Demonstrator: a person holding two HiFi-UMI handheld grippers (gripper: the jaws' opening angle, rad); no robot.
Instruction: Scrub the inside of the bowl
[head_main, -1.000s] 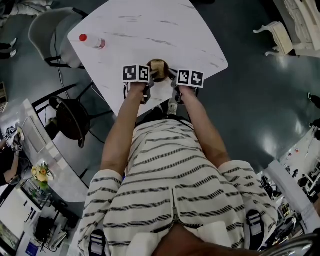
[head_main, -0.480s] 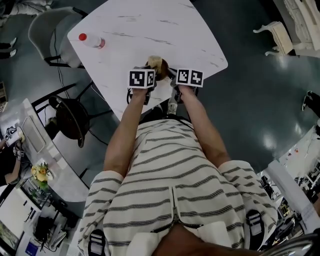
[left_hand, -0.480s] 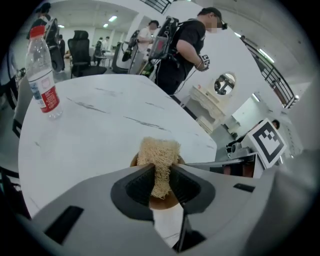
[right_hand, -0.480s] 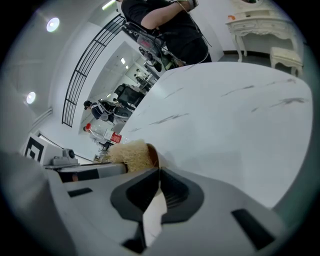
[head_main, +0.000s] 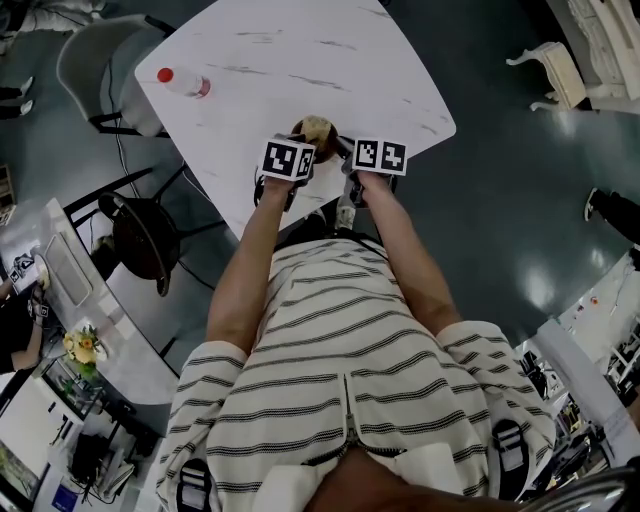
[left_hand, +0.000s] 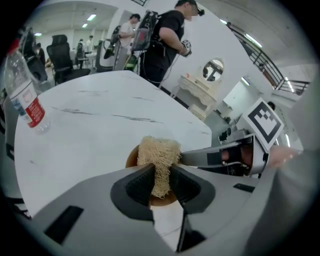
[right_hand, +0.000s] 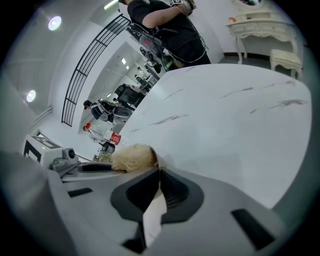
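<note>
Near the front edge of the surface (head_main: 300, 60), right ahead of you, sits the brown bowl (head_main: 327, 138). Left claw (left_hand: 161, 175) pinches a loofah scrubber (left_hand: 159, 155), free end down inside the bowl. Right claw (right_hand: 159, 172) is pressed together with its tips at the bowl's rim. It looks like it nips the thin rim to steady it, though most of the rim hides behind the tips.

Step in hand, my read: scrubbing the inner wall. Keep the right claw's hold firm so the bowl doesn't skate or tip on the smooth surface. Press the scrubber onto the wall and sweep round by rolling the wrist, so the fibres reach the bottom and the full ring of wall. Don't ease the pinch, because the scrubber is soft and could slip out. The two claws sit just beside each other, so a wide sweep could knock them together.

Versus a second ago: the left claw's marker cube (head_main: 288, 160) has shifted toward the right claw and rolled, and now covers more of the bowl. Earlier the bowl showed plainly between the two cubes. Right claw hasn't budged. Bottle (head_main: 183, 83) at the far left corner is where it was.
</note>
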